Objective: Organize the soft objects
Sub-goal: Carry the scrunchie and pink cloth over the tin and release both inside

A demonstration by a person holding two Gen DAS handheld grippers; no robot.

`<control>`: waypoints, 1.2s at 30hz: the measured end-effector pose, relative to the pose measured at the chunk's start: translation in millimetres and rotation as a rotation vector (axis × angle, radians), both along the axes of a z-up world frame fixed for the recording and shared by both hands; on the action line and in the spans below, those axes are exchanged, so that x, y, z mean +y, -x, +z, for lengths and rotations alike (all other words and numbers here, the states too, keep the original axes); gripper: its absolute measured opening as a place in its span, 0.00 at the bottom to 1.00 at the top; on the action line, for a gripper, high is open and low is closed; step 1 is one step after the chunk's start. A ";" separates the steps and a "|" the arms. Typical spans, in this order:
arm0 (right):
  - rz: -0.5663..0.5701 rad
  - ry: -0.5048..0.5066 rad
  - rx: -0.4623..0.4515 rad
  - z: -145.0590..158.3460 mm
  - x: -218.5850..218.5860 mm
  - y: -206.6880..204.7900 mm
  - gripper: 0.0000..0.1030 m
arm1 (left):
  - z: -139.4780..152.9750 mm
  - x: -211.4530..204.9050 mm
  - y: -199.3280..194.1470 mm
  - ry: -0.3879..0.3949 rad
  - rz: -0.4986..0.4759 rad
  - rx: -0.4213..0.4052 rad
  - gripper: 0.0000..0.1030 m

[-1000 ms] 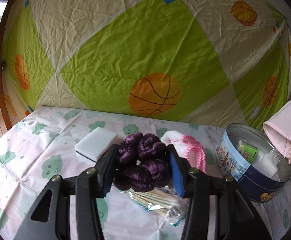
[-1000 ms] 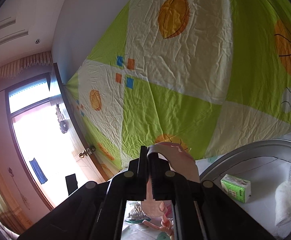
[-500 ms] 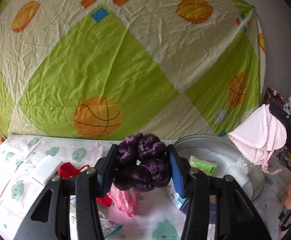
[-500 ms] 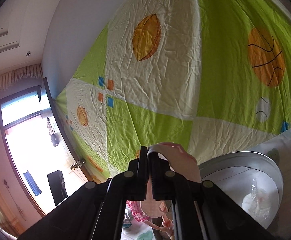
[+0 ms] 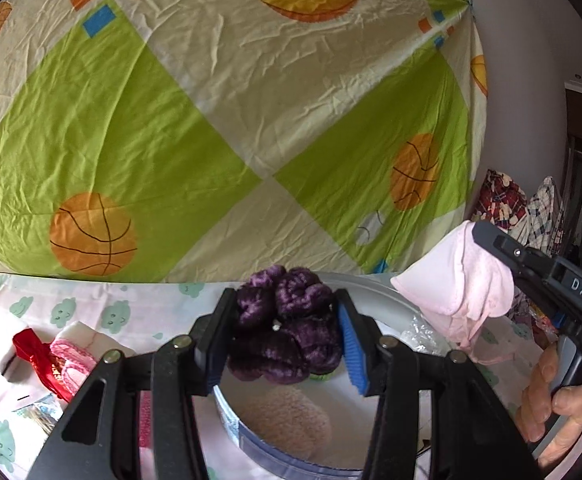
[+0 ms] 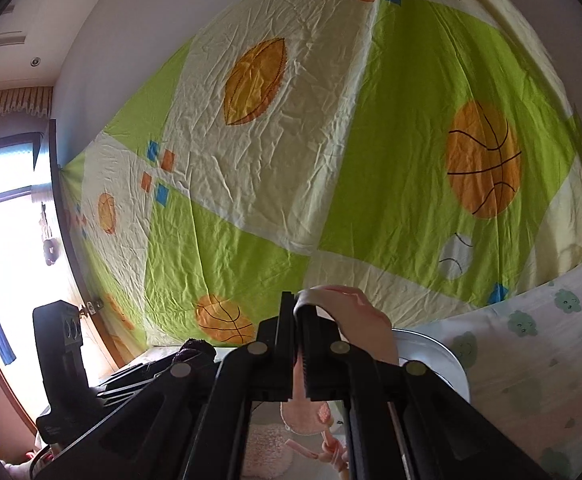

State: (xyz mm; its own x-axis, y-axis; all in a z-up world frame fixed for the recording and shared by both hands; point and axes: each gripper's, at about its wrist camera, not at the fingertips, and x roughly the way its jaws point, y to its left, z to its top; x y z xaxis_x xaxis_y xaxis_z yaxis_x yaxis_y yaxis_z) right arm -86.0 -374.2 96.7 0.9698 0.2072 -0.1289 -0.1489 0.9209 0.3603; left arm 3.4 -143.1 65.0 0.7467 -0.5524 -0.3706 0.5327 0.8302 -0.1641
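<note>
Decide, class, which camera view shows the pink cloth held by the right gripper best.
The left wrist view shows it best: the whole pink cloth hangs from the right gripper beside the round tin. In the right wrist view the gripper's own fingers hide most of the cloth; only a fold above them and a scrap below show.
</note>
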 end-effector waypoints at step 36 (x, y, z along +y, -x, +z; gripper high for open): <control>0.057 0.083 0.523 -70.0 5.0 -68.6 0.14 | -52.8 -63.2 -23.9 -0.200 0.090 0.112 0.92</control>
